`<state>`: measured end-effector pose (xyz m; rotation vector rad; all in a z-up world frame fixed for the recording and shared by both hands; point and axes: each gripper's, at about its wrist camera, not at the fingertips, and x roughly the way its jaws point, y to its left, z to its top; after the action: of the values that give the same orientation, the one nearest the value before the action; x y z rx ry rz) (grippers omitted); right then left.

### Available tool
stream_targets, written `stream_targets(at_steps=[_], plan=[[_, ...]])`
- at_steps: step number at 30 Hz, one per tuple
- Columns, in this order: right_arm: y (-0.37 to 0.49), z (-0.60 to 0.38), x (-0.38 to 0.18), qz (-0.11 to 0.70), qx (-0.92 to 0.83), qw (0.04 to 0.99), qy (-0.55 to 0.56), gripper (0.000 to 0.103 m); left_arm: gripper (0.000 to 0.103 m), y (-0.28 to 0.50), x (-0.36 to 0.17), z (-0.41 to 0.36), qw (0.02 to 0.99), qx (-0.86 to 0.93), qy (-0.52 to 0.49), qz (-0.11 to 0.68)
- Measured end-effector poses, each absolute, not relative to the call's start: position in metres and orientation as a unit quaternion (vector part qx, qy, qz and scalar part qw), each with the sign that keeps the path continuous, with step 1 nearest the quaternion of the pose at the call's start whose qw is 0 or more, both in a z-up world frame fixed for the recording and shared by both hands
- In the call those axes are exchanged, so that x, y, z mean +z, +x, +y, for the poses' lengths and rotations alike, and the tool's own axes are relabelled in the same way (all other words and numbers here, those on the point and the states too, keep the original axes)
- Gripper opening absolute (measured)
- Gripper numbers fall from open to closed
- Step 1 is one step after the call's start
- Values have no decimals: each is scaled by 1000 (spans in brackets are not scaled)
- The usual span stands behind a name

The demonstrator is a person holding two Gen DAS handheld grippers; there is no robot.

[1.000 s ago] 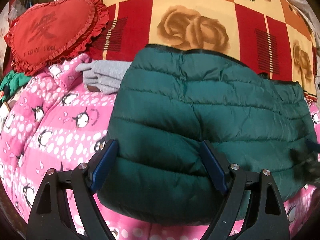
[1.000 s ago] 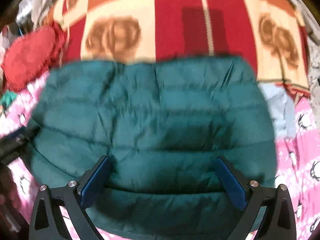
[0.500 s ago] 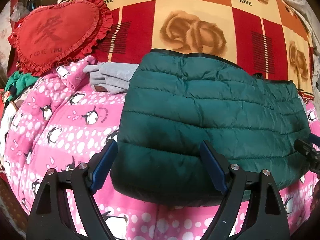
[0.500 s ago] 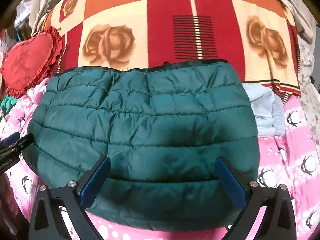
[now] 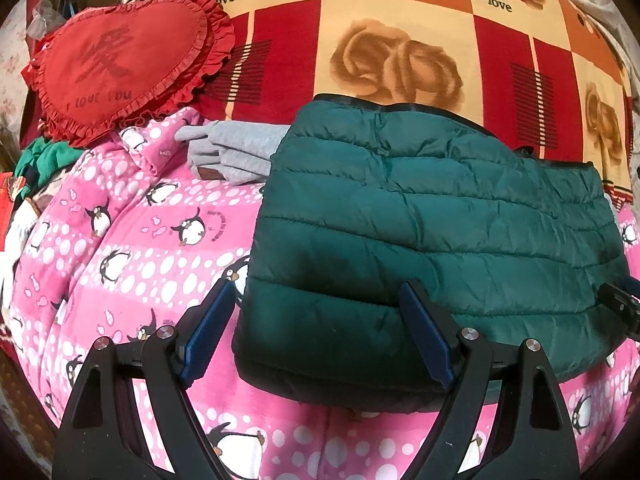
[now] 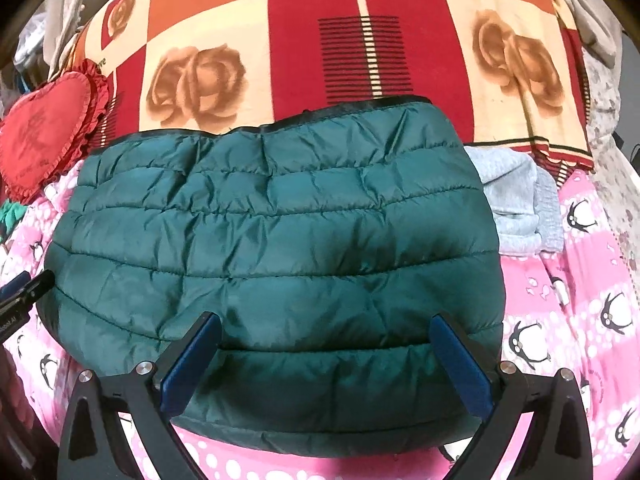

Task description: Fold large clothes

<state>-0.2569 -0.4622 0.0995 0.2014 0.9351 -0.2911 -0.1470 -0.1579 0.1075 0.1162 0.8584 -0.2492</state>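
A dark green quilted puffer jacket (image 5: 432, 240) lies folded into a flat bundle on the pink penguin blanket (image 5: 132, 256); it also fills the middle of the right wrist view (image 6: 276, 240). My left gripper (image 5: 318, 300) is open and empty, over the jacket's near left corner. My right gripper (image 6: 324, 332) is open and empty, over the jacket's near edge. Each gripper's tip shows at the edge of the other's view, the right at the jacket's right end (image 5: 620, 304) and the left at its left end (image 6: 28, 292).
A red heart cushion (image 5: 120, 64) lies at the back left. A folded grey garment (image 5: 236, 152) sits left of the jacket and a pale grey one (image 6: 516, 204) right of it. A red and orange rose blanket (image 5: 400, 40) covers the back.
Both grippers have drawn back and up from the jacket, which now looks smaller and lies still. Both stay open.
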Motion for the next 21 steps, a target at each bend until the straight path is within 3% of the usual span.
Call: stream_targets(at_steps=[21], plan=[[-258,-484,97,450,-150,873,114,103,85,-138,99,-153,899,-128,41,418]])
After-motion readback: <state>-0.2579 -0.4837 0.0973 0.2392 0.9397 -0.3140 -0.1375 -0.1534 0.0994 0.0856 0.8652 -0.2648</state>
